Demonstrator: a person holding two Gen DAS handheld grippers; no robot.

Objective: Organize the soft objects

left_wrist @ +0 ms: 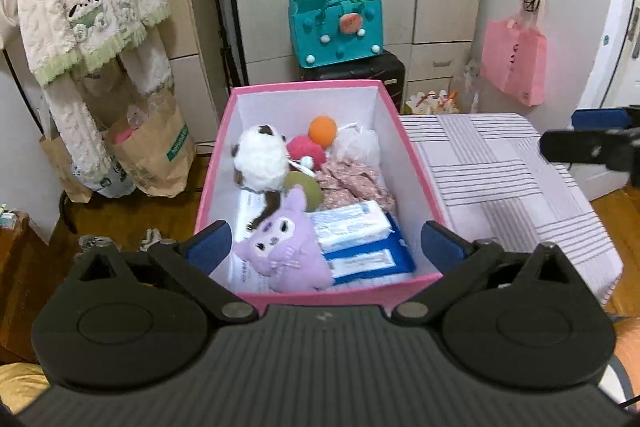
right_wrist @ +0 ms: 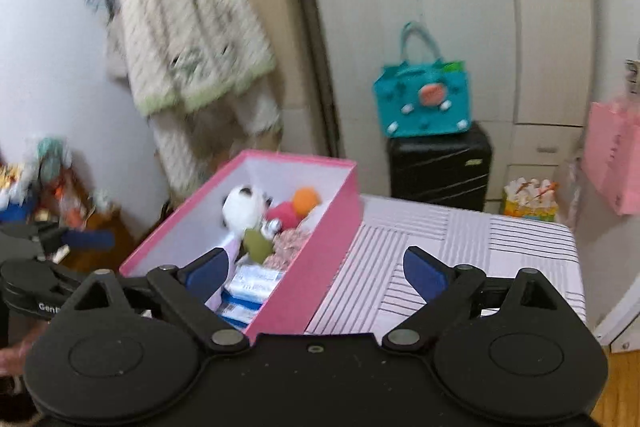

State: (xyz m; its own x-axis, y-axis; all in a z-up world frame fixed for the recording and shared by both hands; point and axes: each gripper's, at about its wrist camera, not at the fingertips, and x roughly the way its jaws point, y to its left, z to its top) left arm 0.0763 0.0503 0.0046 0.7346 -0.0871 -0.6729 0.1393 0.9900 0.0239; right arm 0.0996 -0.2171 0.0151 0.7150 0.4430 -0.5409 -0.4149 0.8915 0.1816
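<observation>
While the left wrist view looks down over it, the left claw (left_wrist: 326, 245) stands spread wide at the bottom of the frame with nothing between its blue pads, poised above the near end of the pink box (left_wrist: 218, 163). That box fills the centre of the frame and sits beside a striped cloth surface (left_wrist: 516, 195) to its right. Inside lie a purple plush (left_wrist: 286, 247) at the near end, a white panda plush (left_wrist: 260, 159) toward the left wall, an orange ball (left_wrist: 323, 131) and a red pom-pom (left_wrist: 306, 151) toward the far end, a floral cloth (left_wrist: 352, 183), and blue-and-white tissue packs (left_wrist: 360, 231) on the floor of the box. At the right edge the right claw (left_wrist: 588, 131) shows only in part. From the right wrist view, blurred, the right claw (right_wrist: 316, 269) is also spread wide and empty, straddling the pink box's right wall at lower centre, with the striped cloth under its right finger. A teal bag (right_wrist: 422, 99) rests on a black suitcase (right_wrist: 440, 167) at the upper right.
</observation>
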